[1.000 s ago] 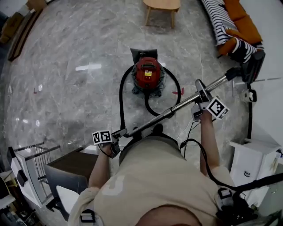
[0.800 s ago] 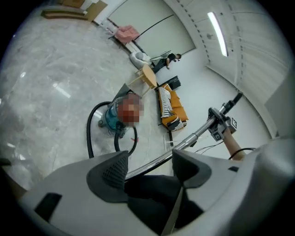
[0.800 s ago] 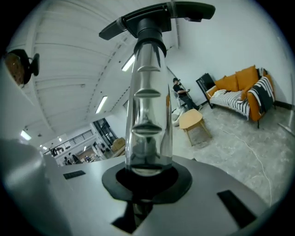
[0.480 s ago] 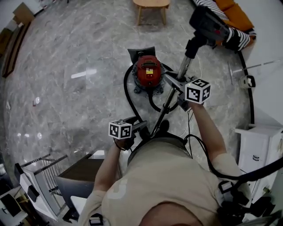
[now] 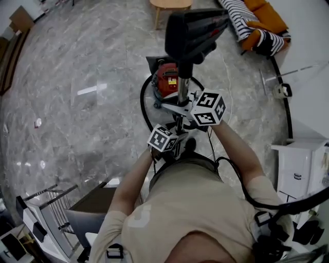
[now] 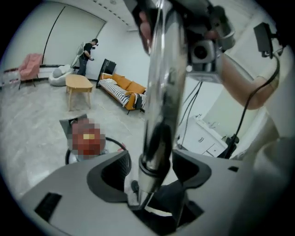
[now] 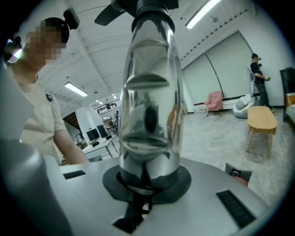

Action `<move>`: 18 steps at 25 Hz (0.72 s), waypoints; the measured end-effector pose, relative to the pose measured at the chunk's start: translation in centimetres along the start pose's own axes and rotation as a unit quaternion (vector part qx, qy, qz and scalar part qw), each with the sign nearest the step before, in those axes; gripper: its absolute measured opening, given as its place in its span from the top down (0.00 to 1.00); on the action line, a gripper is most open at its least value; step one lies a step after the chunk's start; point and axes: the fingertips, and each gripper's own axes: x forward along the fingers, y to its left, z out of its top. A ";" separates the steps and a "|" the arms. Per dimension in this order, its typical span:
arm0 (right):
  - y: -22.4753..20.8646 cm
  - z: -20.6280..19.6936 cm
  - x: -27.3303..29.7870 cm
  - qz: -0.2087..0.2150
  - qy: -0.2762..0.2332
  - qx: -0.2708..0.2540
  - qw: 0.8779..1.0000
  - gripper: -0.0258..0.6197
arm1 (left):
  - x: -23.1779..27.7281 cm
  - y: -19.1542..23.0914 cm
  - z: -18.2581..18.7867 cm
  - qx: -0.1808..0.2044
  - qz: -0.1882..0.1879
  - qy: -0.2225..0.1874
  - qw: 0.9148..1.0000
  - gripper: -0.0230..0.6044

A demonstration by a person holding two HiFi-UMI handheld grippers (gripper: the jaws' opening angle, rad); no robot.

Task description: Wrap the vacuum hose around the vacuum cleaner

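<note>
The red vacuum cleaner stands on the marble floor in front of me, its black hose looped on the floor around it. The chrome wand is raised upright, its black floor head close to the head camera. My right gripper is shut on the wand partway up. My left gripper is lower, where the wand meets the hose. There the wand stands between wide jaws with a gap on each side of it. Behind them is the vacuum, blurred.
A wooden table and a sofa with a striped blanket stand beyond the vacuum. A white cabinet is at the right, a wire rack at the lower left. A person stands far off.
The wand has swung from lying across in front of me to upright, and its floor head rose from the right toward the camera. Both grippers moved in toward the middle.
</note>
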 end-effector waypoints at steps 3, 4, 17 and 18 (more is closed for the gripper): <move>3.0 0.2 1.2 0.052 0.021 -0.041 0.998 0.91 | 1.0 0.3 0.2 0.019 0.005 0.011 1.000 0.48; 4.0 0.3 1.5 0.067 0.031 -0.057 0.996 0.91 | 1.2 0.2 0.2 0.026 0.003 0.012 1.000 0.48; 9.8 -3.5 3.0 0.155 0.123 -0.137 0.971 0.91 | 2.4 -3.4 -0.7 -0.012 -0.025 -0.018 0.999 0.64; 10.3 -3.3 2.8 0.159 0.123 -0.142 0.969 0.91 | 1.9 -3.7 -0.4 -0.012 -0.025 -0.018 0.999 0.63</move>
